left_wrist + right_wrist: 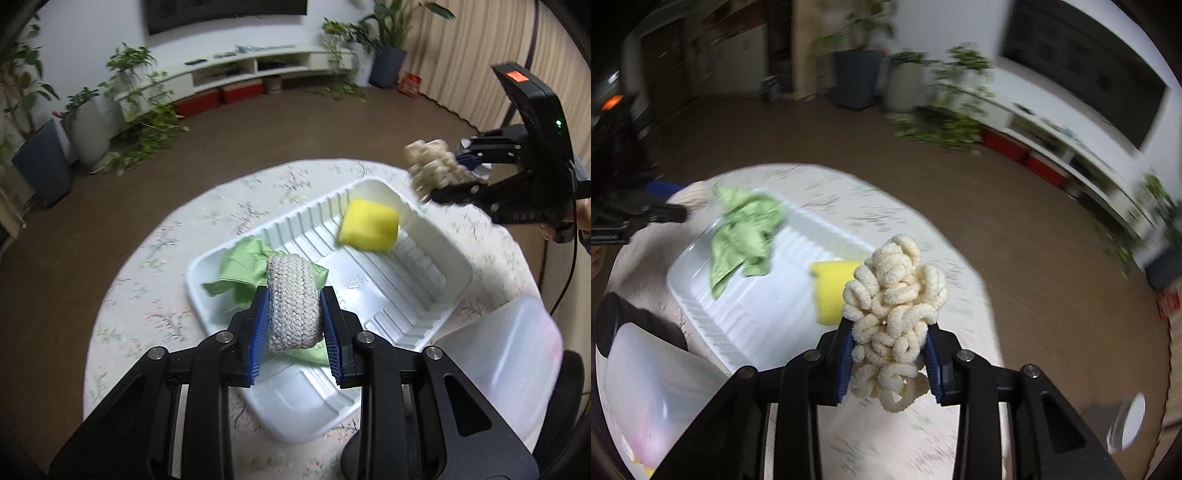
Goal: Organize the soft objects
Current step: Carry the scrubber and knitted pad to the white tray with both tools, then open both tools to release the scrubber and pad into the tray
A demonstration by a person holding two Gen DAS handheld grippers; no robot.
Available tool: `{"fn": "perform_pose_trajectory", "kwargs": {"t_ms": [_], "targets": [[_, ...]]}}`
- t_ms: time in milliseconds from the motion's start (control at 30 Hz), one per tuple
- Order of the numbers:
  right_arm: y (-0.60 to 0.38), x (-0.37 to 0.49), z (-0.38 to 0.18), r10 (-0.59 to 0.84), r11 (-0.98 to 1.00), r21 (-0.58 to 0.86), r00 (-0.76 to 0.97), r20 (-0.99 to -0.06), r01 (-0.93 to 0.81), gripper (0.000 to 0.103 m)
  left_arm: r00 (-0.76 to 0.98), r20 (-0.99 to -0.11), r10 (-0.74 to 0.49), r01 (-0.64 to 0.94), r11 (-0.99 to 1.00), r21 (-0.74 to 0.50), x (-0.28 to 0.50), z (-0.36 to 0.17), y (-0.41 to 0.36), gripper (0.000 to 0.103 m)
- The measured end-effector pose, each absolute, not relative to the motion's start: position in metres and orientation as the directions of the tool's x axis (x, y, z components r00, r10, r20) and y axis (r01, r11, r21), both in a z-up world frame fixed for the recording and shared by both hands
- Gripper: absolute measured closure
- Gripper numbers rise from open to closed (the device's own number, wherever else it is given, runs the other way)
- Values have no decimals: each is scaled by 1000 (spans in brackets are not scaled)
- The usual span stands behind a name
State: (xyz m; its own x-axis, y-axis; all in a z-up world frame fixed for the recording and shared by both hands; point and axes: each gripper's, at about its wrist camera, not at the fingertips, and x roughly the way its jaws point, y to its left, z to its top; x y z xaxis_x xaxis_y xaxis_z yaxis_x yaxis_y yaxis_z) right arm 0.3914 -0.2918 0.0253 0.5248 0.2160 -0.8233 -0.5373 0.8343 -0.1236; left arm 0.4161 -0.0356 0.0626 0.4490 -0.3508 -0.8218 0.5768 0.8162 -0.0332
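The right gripper (889, 354) clamps a cream chenille bundle (894, 317) at six o'clock, with a yellow sponge (833, 291) and green cloth (744, 236) seemingly inside the blurred white tray (750, 317) toward nine.

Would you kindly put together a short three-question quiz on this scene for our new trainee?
1. True or false: the yellow sponge lies inside the white tray.
2. What does the left gripper hold?
A. woven grey roll
B. green cloth
C. nothing
3. Fill in: the right gripper is shut on a cream ____ bundle.

Key
1. True.
2. A: the blue pads clamp the roll on both sides, above the green cloth.
3. Chenille: a clump of fuzzy loops, held in the air beside the tray.
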Motion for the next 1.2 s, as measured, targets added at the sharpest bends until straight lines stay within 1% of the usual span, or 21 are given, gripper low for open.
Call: {"fn": "perform_pose_trajectory", "kwargs": {"t_ms": [100, 267, 400, 600, 767, 833, 933, 967, 1000, 1067, 1100, 1133, 1167, 1200], "targets": [[-266, 394, 6, 245, 781, -117, 474, -846, -613, 67, 422, -827, -371, 613, 789, -41, 417, 51, -43, 77], [-246, 393, -16, 293, 723, -80, 410, -864, -686, 67, 379, -826, -418, 678, 732, -59, 411, 39, -51, 77], [-239, 391, -32, 292, 689, -74, 370, -882, -721, 67, 361, -838, -410, 701, 712, -47, 408, 30, -54, 77], [-232, 388, -44, 309, 663, -53, 338, -889, -747, 67, 342, -852, -396, 711, 702, -41, 408, 21, -59, 77], [-227, 385, -57, 282, 647, -68, 322, -904, -759, 67, 327, -869, -372, 715, 699, -30, 409, 10, -62, 77], [-228, 385, -59, 293, 651, -57, 320, -901, -757, 67, 320, -872, -370, 714, 699, -34, 409, 7, -61, 77], [-230, 385, -58, 301, 657, -47, 320, -898, -752, 66, 309, -876, -371, 711, 702, -47, 410, 3, -60, 76], [-230, 384, -58, 301, 658, -49, 322, -898, -751, 63, 314, -877, -364, 706, 707, -41, 411, 2, -59, 76], [-230, 389, -58, 297, 662, -52, 326, -897, -748, 61, 316, -878, -361, 702, 711, -39, 411, 2, -59, 73], [-231, 389, -59, 294, 670, -52, 330, -897, -740, 58, 320, -876, -360, 694, 719, -42, 414, 2, -57, 52], [-231, 389, -59, 296, 671, -51, 330, -896, -739, 57, 324, -874, -362, 690, 722, -43, 414, 2, -56, 33], [-232, 389, -59, 298, 673, -48, 331, -895, -738, 53, 328, -872, -364, 690, 722, -41, 414, 2, -56, 28], [-232, 388, -59, 298, 675, -49, 333, -895, -736, 47, 336, -870, -362, 690, 723, -35, 412, 3, -56, 28], [-233, 388, -59, 300, 677, -49, 336, -893, -734, 45, 338, -870, -359, 687, 726, -33, 412, 3, -55, 22]]}}
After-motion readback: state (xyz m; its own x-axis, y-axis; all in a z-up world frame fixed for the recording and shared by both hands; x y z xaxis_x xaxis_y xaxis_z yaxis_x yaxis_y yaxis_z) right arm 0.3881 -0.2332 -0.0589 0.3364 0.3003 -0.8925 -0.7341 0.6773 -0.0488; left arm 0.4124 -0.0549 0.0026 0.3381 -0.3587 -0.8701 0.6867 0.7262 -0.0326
